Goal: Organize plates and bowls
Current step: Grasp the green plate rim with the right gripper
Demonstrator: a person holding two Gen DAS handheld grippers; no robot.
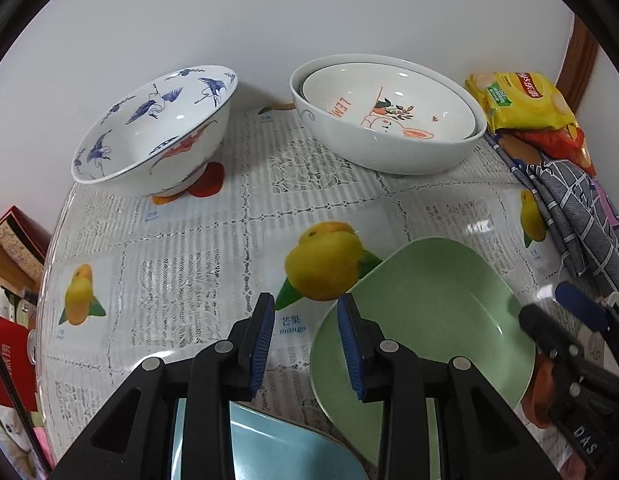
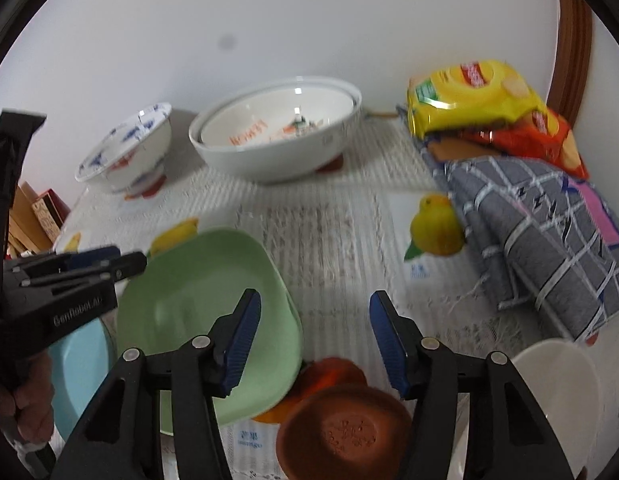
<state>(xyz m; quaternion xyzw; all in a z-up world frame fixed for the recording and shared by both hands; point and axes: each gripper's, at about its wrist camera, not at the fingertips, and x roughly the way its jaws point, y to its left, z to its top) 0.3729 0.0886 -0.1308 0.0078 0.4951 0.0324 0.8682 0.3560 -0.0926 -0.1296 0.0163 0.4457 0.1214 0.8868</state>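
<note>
The left gripper [image 1: 305, 320] is hanging over the tablecloth [image 1: 197, 248] with its jaws partly open and nothing between the pads; the gap is framing bare cloth and the mango print. The green plate [image 1: 425, 312] is lying just to the right of that gap: the right-hand pad is overlapping the plate's left rim in the left wrist view, but whether it is touching the rim cannot be told. A blue plate [image 1: 277, 452] is showing below and behind these jaws, mostly cut off by the gripper body. Ahead of the jaws and well apart, the crane bowl [image 1: 157, 128] is standing to the left and the white bowl [image 1: 385, 120], with a smaller dish nested inside, to the right. Moving right, the right gripper [image 2: 315, 328] is holding its jaws wide and empty. Its left-hand pad is hanging over the green plate's right rim, so the rim is lying left of the gap, not inside it. The plate's long axis is running roughly from the near side toward the far bowls. Judged from this, both grippers are near the plate, and either one needs a short sideways shift to bracket a rim. Below the right jaws a brown dish [image 2: 345, 432] is sitting blurred, and a white bowl edge at far right is cut off. The right wrist view is smeared, so fine contact there cannot be read.
</note>
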